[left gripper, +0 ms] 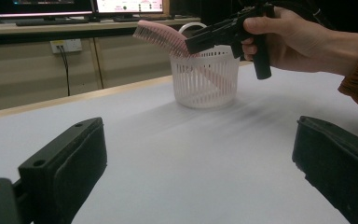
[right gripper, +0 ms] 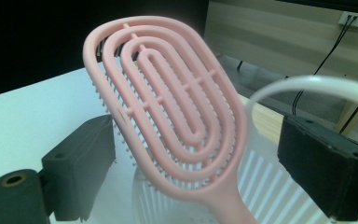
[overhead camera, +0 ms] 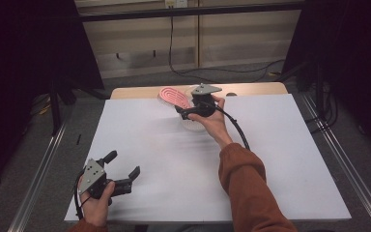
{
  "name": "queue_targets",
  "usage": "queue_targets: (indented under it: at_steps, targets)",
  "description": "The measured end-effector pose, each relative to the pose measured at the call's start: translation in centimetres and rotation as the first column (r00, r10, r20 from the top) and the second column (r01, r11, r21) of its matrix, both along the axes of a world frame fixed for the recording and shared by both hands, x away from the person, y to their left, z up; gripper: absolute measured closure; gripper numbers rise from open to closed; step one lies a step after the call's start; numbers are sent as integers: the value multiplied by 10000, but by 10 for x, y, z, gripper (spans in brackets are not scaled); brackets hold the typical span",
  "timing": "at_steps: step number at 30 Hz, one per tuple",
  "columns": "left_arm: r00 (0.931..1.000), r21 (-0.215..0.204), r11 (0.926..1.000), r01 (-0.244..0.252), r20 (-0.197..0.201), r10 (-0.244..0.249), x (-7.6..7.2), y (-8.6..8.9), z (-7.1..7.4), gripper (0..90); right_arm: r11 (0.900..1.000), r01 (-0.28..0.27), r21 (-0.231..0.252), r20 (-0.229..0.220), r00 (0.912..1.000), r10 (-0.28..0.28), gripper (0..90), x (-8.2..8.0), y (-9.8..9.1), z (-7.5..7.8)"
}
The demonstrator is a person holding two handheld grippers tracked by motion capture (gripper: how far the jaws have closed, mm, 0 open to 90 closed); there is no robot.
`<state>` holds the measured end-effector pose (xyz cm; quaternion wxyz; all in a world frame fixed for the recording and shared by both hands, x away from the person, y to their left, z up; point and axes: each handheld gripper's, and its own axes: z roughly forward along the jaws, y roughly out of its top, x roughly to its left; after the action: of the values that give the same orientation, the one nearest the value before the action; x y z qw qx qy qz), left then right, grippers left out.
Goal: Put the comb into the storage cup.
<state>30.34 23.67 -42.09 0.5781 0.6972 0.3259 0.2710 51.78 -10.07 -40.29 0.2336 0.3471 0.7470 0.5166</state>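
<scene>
Pink hairbrush (right gripper: 168, 112) stands between open right gripper (right gripper: 205, 158) jaws.

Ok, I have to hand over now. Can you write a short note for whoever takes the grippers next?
Right gripper: jaws open, either side of the pink hairbrush, not pressing it.
Left gripper: jaws open, nothing between them, near the front left of the white table.
Hairbrush: handle down in the white slotted basket at the table's far side, head leaning out over the rim.
Done: brush is in the basket.
Left: draw the right gripper clear; check the brush stays put.
</scene>
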Motion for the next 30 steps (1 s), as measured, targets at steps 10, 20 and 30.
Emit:
queue_targets:
  at_steps: [10,20,30]
  targets:
    - [10000,-5,10000,0,-7,0,0,0,0,30,9999,110,119,68,9999,-110,103,-4,-8,2]
    - [10000,28,10000,-36,-20,36,0,0,0,30,9993,228,292,283,9993,-236,108,-9,-15,8]
    - [10000,59,10000,-74,-20,74,1,1,-1,30,9975,538,465,489,9972,-561,59,-15,-22,13]
